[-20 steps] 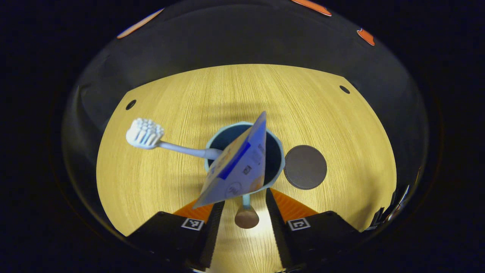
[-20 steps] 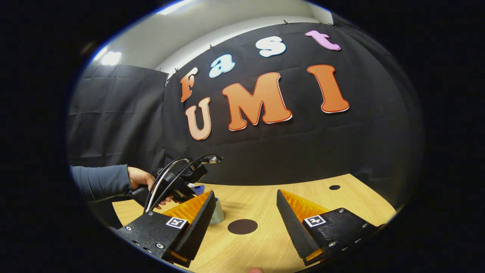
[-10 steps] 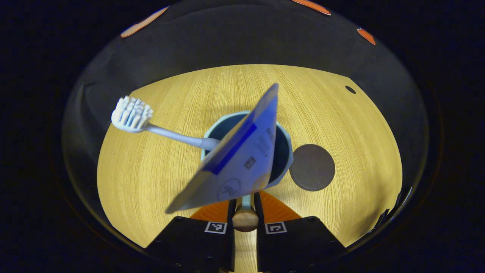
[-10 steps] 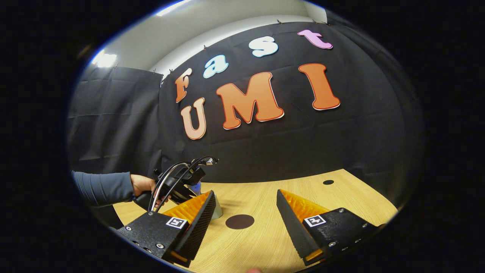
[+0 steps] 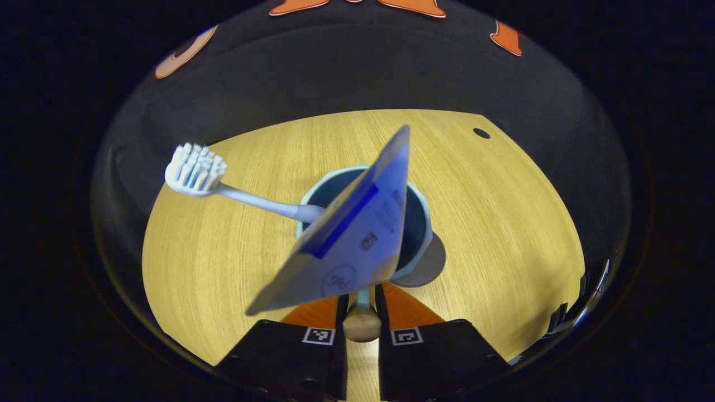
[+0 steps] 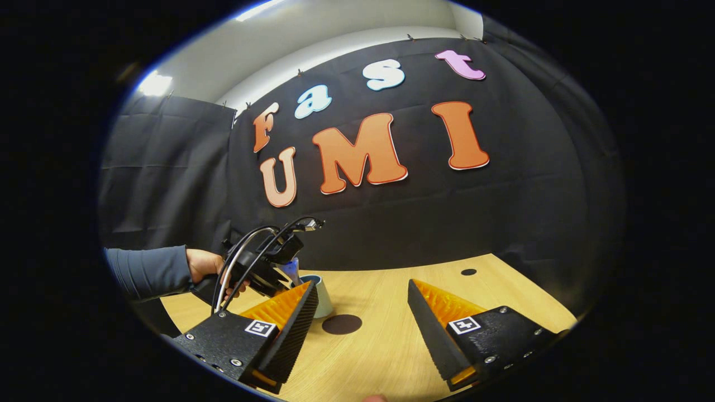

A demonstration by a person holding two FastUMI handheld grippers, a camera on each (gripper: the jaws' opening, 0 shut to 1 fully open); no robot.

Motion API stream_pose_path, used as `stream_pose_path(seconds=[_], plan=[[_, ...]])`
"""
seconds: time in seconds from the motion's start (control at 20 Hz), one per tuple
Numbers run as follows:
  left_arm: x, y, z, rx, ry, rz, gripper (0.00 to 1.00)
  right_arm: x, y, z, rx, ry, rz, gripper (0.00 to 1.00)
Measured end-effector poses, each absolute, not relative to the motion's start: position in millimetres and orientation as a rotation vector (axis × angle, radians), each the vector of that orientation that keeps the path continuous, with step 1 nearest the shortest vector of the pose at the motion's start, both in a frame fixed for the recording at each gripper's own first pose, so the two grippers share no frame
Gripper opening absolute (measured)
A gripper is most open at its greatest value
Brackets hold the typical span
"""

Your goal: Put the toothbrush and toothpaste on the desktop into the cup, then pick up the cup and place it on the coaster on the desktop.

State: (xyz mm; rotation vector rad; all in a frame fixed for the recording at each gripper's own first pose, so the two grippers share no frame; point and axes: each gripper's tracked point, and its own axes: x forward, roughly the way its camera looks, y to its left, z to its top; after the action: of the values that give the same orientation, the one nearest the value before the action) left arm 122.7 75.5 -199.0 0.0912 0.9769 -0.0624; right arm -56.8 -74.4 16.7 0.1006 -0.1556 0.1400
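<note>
1. The cup [image 5: 416, 223] is the thing in hand: its rim sits straight ahead of the left gripper [image 5: 362, 318], with the toothpaste [image 5: 349, 240] leaning out of it toward the camera and the toothbrush [image 5: 234, 190] slanting out to the left, bristle head up.
2. The left gripper's fingers are pressed close on the cup's handle [image 5: 362, 324], whose rounded wooden end shows between them, so the cup is held by that gripper.
3. The coaster [image 5: 427, 268] lies just beyond and to the right of the cup, and the cup's body overlaps its near edge; in the right gripper view the coaster [image 6: 342, 324] rests on the surface [image 6: 391, 346] just beside the cup [image 6: 321, 298].
4. The coming move, as I judge it, turns on a short shift to the right and slightly forward, then a lowering, to centre the cup's base on the disc.
5. The right gripper [image 6: 363, 335] hangs with fingers spread wide and nothing between them, well back from the cup; the left is plainly the nearer.
6. Whether the cup's base touches the surface cannot be told.
</note>
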Motion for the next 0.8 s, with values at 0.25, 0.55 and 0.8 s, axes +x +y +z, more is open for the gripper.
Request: stream_pose_path(seconds=[0.25, 0.55, 0.8], plan=[[121, 75, -204, 0.091, 1.000, -0.107, 0.22, -62, -89, 14, 0.104, -0.146, 0.111, 0.96], [128, 83, -186, 0.112, 1.027, -0.111, 0.27, -62, -97, 7, 0.113, -0.127, 0.073, 0.97], [161, 94, -116, 0.184, 0.843, -0.132, 0.84, -59, -91, 17, 0.099, -0.143, 0.032, 0.97]])
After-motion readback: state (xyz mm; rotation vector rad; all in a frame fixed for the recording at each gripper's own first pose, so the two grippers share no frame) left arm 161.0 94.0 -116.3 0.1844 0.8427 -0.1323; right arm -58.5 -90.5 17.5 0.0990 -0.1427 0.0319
